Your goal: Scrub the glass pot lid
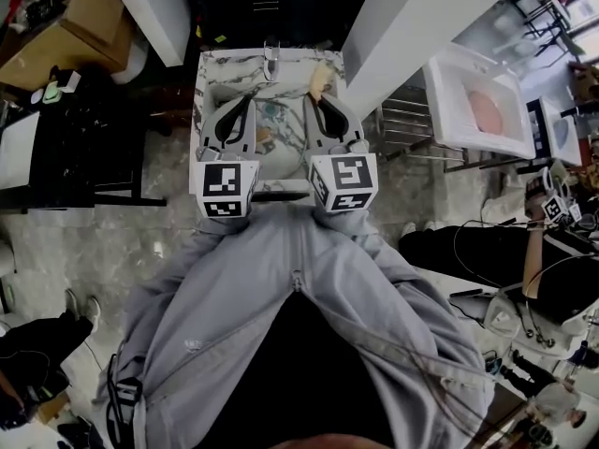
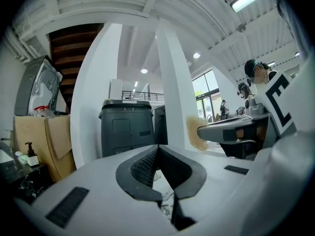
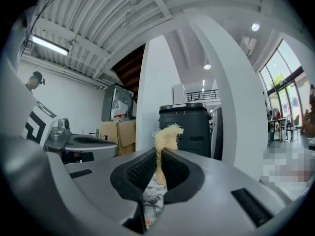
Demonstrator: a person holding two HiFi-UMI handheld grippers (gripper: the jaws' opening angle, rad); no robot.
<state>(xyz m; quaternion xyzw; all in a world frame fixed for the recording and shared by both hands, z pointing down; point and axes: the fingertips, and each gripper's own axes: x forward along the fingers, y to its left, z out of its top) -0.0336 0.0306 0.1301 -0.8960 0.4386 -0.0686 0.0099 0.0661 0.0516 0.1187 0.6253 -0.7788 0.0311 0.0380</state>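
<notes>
A person's grey top (image 1: pixel 281 297) filled the near side. Past it sat a marbled sink (image 1: pixel 200 82). The left gripper (image 1: pixel 245 103) was shut tight with nothing in it. The right gripper (image 1: pixel 314 101) was clamped on a tan, fuzzy scrubber (image 3: pixel 167 132). The glass pot lid (image 1: pixel 273 118) lay near the middle of the sink, between both grippers. It looked round and see-through.
</notes>
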